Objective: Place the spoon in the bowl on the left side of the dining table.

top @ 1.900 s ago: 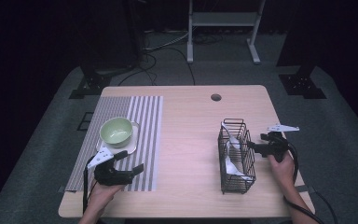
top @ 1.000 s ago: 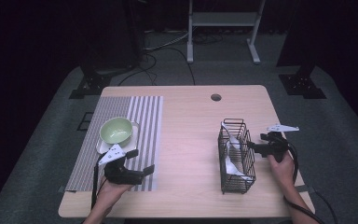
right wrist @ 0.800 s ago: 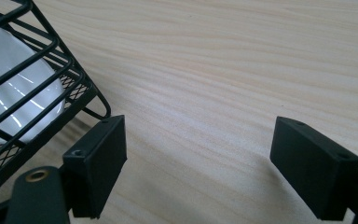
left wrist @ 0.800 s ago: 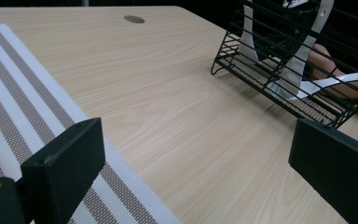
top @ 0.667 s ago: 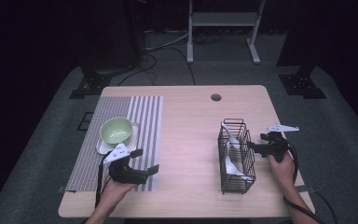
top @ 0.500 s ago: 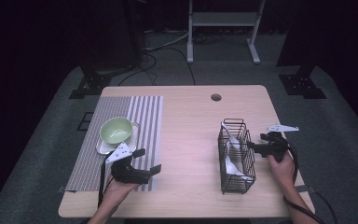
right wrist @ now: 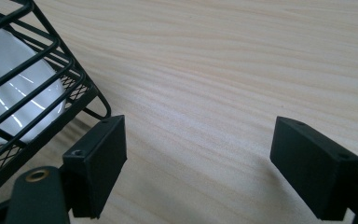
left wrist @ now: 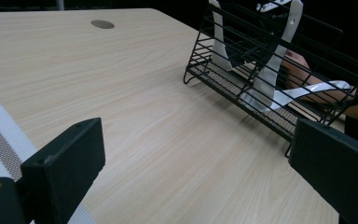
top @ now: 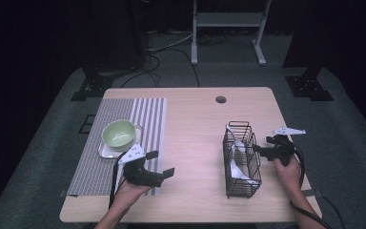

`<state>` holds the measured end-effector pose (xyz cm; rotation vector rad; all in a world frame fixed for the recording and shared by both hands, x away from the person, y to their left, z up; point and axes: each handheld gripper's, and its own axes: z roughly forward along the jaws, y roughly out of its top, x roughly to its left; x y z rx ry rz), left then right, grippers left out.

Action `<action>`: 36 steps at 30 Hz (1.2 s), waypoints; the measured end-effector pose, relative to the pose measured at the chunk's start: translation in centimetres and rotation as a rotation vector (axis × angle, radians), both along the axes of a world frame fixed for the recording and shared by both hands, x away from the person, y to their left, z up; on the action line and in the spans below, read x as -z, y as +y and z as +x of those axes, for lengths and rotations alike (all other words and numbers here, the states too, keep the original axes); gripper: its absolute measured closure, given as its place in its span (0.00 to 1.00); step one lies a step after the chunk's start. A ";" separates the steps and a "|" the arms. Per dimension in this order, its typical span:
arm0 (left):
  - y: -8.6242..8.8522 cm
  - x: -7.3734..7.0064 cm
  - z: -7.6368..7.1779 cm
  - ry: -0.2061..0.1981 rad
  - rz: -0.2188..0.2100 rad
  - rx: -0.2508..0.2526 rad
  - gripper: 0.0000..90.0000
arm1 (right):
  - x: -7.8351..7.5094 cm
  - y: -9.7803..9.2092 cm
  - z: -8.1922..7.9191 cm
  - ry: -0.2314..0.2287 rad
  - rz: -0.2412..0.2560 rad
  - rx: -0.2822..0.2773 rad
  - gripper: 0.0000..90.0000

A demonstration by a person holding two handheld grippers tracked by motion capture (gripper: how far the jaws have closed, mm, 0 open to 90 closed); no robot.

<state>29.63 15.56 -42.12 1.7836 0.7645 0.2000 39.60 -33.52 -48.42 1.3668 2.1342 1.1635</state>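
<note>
Both grippers are released: the left gripper [top: 161,165] faces the wire rack [top: 240,160] ahead, while the right gripper [top: 262,151] sits just beside it.

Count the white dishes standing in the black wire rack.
2, maybe more hidden: one plate upright at the wire rack's far end, another plate upright mid-rack. White also lies along its floor.

The rack [top: 241,160] is a black wire dish rack, standing upright on its feet on the right half of the table [top: 195,124], its long side running from the front edge toward the back. White plates [top: 238,168] are sitting inside it: some are standing on edge between the wires, and one is leaning low at the rack's near end. The right tool [top: 263,151] is resting just beside the rack's right wall, its jaws spread.
</note>
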 end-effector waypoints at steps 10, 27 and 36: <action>-1.5 -0.3 0.2 0.005 0.004 0.037 0.03 | 0.0 0.0 0.0 -0.001 0.001 -0.001 0.19; -4.3 -0.8 0.5 0.012 0.003 0.102 0.03 | 0.0 0.0 0.0 -0.002 0.000 0.001 0.19; -5.3 -0.8 0.7 0.020 0.006 0.123 0.03 | 0.0 0.0 0.0 -0.005 0.003 -0.001 0.19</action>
